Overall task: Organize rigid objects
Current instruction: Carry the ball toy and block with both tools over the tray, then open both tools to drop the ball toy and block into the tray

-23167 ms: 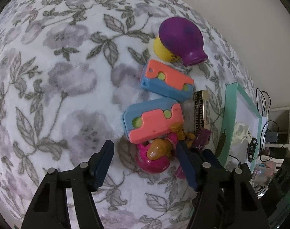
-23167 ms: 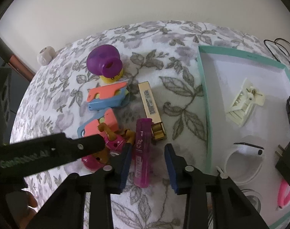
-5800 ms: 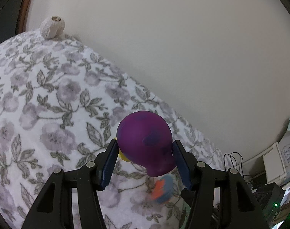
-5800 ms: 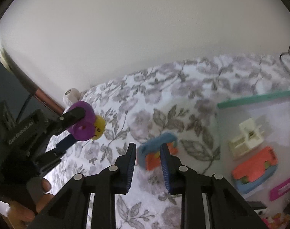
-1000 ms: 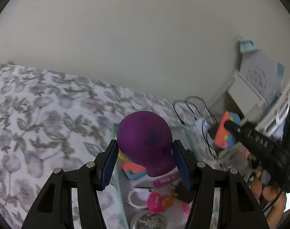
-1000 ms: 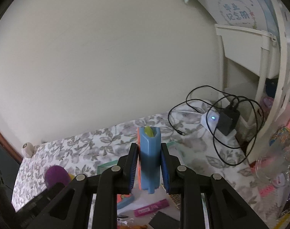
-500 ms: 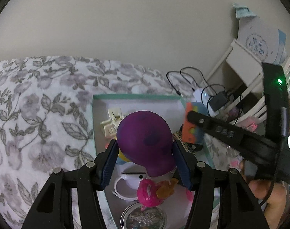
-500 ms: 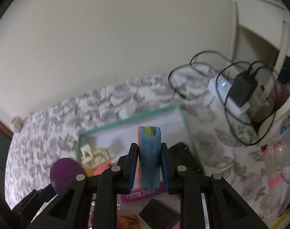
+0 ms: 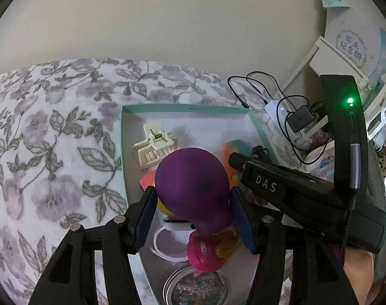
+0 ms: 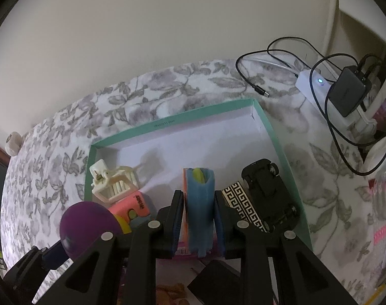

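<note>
Only my left wrist view shows the round silver tin [image 9: 196,288] with glittery contents at 6 o'clock, the glossy pink plastic toy [image 9: 205,255] and the white ring [image 9: 167,246] under my load. My left gripper [image 9: 193,216] is clenched on the purple bulb-shaped rubbery toy [image 9: 193,190], matte and mottled, with a yellow piece behind it, hanging over the teal-rimmed white cardboard tray [image 9: 182,107]. At 3 o'clock I see my right gripper's [image 10: 199,221] black body with a lit green lamp.

Only my right wrist view shows the black toy car [image 10: 268,194] and the black-and-white key-pattern box [image 10: 243,209] at 3 o'clock in the tray. There my right gripper grasps the blue-and-orange flat plastic block [image 10: 199,203], held on edge with a yellow-green nub on top, above the tray floor.

Both views catch the cream plastic hair claw [image 10: 114,184] with ribbed teeth at 10 o'clock, and the floral fleecy blanket [image 10: 53,167] under the tray
</note>
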